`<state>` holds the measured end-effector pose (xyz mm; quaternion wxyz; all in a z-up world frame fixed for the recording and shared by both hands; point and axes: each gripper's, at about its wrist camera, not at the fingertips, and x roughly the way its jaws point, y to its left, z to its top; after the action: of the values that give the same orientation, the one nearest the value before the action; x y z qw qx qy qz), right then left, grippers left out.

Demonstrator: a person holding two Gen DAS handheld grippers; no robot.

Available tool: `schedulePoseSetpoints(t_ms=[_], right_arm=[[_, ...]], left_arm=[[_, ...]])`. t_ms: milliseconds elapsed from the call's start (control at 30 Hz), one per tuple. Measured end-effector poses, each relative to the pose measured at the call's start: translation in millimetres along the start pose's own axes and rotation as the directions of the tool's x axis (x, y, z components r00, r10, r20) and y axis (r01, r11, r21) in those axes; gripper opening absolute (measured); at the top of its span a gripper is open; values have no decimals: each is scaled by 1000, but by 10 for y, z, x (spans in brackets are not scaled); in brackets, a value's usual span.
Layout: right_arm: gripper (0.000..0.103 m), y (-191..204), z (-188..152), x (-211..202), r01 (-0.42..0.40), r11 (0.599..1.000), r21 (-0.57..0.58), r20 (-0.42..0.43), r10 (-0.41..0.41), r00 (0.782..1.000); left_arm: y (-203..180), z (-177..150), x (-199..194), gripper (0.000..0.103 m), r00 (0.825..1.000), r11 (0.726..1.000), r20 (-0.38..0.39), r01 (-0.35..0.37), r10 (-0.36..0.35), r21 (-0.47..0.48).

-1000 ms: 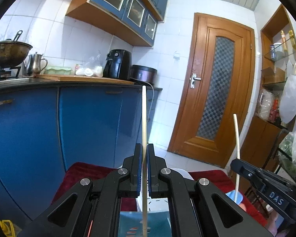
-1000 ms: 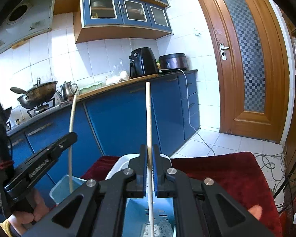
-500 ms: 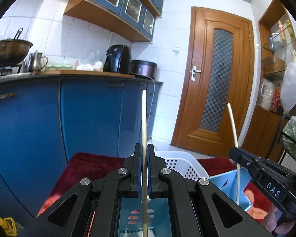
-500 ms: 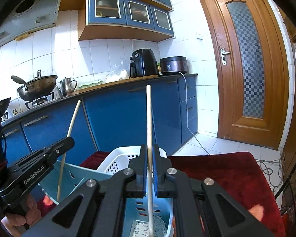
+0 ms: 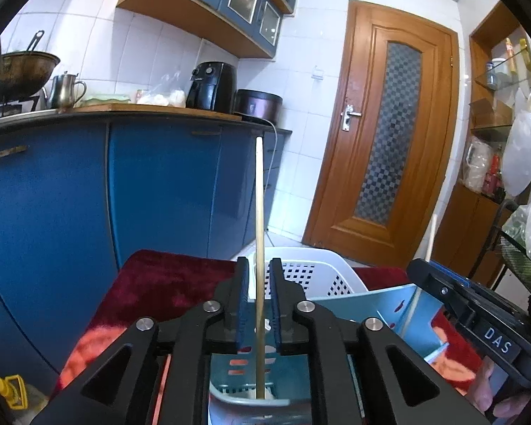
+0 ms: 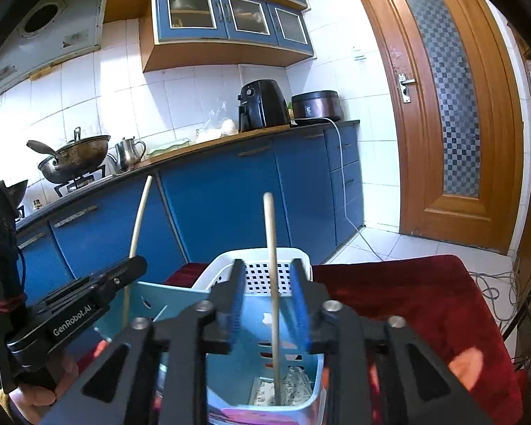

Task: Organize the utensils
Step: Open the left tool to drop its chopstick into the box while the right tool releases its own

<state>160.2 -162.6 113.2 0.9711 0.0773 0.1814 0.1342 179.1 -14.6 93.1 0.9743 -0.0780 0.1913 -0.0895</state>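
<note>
Over the light blue holder (image 6: 265,372) on the red-covered surface (image 6: 407,301), both grippers have their jaws parted, with a chopstick standing free between each pair. The right gripper (image 6: 270,304) is spread wide around its chopstick (image 6: 272,283), whose lower end rests inside the holder; the left gripper (image 5: 259,304) shows a narrower gap around the other chopstick (image 5: 259,248), also footed in a compartment. Neither stick looks gripped. The risk I see is in pulling back: a jaw pad brushing a loose stick could tip it out of the holder, or nudge the light holder against the white basket (image 5: 311,276) behind it. Half a second ago both pairs of jaws were clamped on the sticks; they have since opened, the right more than the left, and both cameras now sit lower over the holder.
</note>
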Motion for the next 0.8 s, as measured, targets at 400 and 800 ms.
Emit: schedulePoseSetpoints(t_ms=[400, 800], right_arm=[[37, 6, 35, -254, -1, 1000, 19, 9, 1, 1000], [37, -18, -85, -361, 7, 1000, 19, -15, -7, 1000]], left_arm=[[-61, 185, -20, 36, 1000, 999, -13, 26, -26, 24], [96, 322, 287, 5, 994, 997, -92, 48, -54, -65]])
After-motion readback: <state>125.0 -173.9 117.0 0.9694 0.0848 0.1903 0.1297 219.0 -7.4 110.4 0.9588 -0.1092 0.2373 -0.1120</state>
